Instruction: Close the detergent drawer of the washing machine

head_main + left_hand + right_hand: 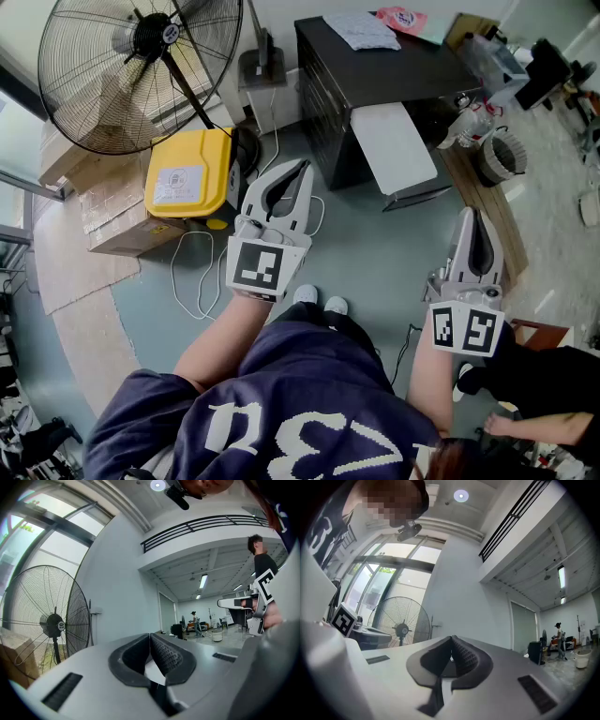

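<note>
In the head view a dark grey machine (375, 75) stands at the top centre, and a white flat part (394, 145) sticks out of its front toward me. My left gripper (298, 167) is held out level over the floor, left of that white part and well short of it. Its jaws are shut with nothing between them, as the left gripper view (150, 637) also shows. My right gripper (472, 214) hangs lower right, nearer my body, also shut and empty (451, 639). Neither gripper touches the machine.
A large standing fan (141, 66) fills the upper left, with a yellow case (187, 173) and a cardboard box (117, 216) below it. A white cable (192, 272) loops on the floor. A wooden plank (483, 202) and a bin (502, 155) lie right; another person (544, 375) sits at lower right.
</note>
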Demonstrator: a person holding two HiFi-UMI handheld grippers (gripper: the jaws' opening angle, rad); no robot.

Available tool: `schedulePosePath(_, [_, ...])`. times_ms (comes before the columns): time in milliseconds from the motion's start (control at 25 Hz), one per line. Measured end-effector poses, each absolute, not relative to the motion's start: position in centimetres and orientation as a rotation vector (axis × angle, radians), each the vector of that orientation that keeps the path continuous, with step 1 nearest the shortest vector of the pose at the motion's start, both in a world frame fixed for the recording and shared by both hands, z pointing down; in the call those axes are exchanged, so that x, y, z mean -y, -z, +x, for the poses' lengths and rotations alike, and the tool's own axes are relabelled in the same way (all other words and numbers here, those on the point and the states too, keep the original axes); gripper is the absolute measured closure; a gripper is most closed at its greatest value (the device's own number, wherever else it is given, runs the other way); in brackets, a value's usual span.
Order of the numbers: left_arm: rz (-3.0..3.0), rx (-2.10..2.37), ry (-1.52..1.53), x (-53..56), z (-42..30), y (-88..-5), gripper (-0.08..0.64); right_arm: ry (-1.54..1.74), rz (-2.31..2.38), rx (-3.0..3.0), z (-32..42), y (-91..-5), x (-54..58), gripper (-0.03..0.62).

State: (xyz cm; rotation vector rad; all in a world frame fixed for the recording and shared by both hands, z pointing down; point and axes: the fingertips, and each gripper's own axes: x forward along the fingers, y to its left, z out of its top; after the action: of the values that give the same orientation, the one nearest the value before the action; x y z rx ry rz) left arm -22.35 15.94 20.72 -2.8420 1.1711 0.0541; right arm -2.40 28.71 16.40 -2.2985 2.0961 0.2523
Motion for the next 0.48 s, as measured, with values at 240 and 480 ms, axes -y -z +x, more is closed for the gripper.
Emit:
schedulePosePath(240, [-2.846, -1.161, -0.055, -15.68, -22.29, -20.65, 0.538, -0.265, -2.307, -2.089, -2.53, -16.19, -28.38, 0.578])
schedulePosePath(480, [-2.851, -1.140, -0.054, -15.65, -22.02, -21.16, 0.538, -0.253, -2.263, -2.038, -2.06, -15.99, -28.78, 0.577])
